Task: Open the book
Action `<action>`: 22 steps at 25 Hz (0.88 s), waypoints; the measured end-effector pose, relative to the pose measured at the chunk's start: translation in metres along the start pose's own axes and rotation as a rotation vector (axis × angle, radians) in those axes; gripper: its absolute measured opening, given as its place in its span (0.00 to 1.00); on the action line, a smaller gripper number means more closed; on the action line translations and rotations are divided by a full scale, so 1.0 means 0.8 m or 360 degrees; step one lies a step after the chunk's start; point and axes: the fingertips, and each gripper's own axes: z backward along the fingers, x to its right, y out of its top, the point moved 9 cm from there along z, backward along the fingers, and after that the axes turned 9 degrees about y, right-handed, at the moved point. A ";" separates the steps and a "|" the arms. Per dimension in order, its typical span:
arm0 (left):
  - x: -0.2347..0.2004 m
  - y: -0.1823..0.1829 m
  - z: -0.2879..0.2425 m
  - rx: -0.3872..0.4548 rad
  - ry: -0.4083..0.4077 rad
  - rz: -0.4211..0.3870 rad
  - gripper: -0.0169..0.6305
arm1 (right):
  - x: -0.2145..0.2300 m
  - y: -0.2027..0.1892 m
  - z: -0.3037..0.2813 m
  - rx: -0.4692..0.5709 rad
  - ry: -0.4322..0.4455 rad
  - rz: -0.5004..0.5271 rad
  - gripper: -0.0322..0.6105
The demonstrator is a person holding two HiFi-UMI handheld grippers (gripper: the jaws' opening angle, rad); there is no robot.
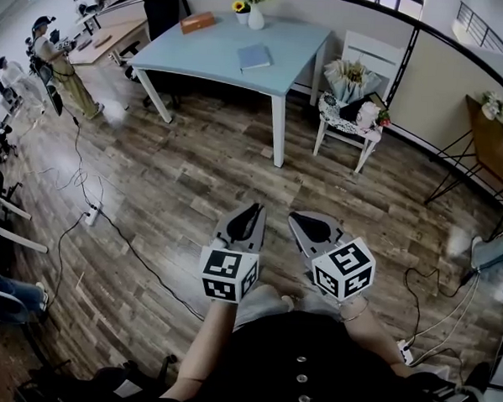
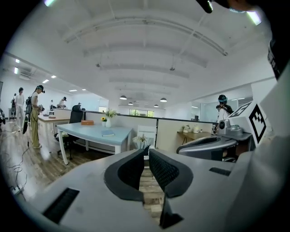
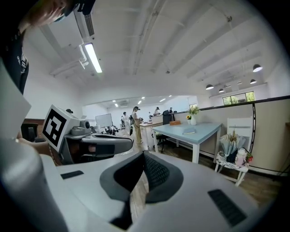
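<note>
A closed blue book [image 1: 254, 57] lies on the light blue table [image 1: 217, 55] at the far side of the room; the book [image 2: 108, 133] shows small in the left gripper view, and the book [image 3: 189, 131] shows small in the right gripper view. My left gripper [image 1: 254, 209] and right gripper [image 1: 296, 217] are held side by side close to my body, over the wooden floor and far from the table. The left gripper [image 2: 146, 156] has its jaws shut with nothing between them. The right gripper [image 3: 142, 156] is shut and empty too.
On the table stand a brown box [image 1: 197, 22] and a white vase of flowers [image 1: 255, 15]. A white chair [image 1: 350, 113] loaded with flowers and bags stands right of the table. Cables [image 1: 115, 231] cross the floor at left. People [image 1: 61, 60] stand far left.
</note>
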 end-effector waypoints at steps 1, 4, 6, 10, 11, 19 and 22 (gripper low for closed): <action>0.002 0.000 0.000 -0.0004 -0.0006 0.0004 0.06 | 0.001 0.000 0.001 0.0000 0.0004 0.0000 0.05; 0.009 0.000 -0.008 -0.0032 -0.0035 -0.0020 0.22 | 0.008 -0.002 0.002 -0.0002 0.0006 0.0000 0.05; 0.011 0.001 -0.016 -0.0031 -0.0045 -0.0022 0.24 | 0.013 -0.004 -0.001 -0.0004 0.0008 -0.0004 0.05; 0.009 0.003 -0.036 -0.0034 -0.0085 -0.0017 0.31 | 0.026 -0.005 -0.008 -0.0010 -0.0007 -0.0007 0.05; 0.008 0.005 -0.042 -0.0031 -0.0096 -0.0017 0.32 | 0.031 -0.005 -0.011 -0.0013 -0.0015 -0.0011 0.05; -0.041 0.021 -0.110 -0.0025 -0.0149 0.0000 0.33 | 0.086 0.012 -0.064 -0.0022 -0.0085 -0.0024 0.05; -0.065 0.037 -0.138 -0.0013 -0.0171 -0.0014 0.32 | 0.109 0.027 -0.089 -0.0024 -0.0117 -0.0020 0.05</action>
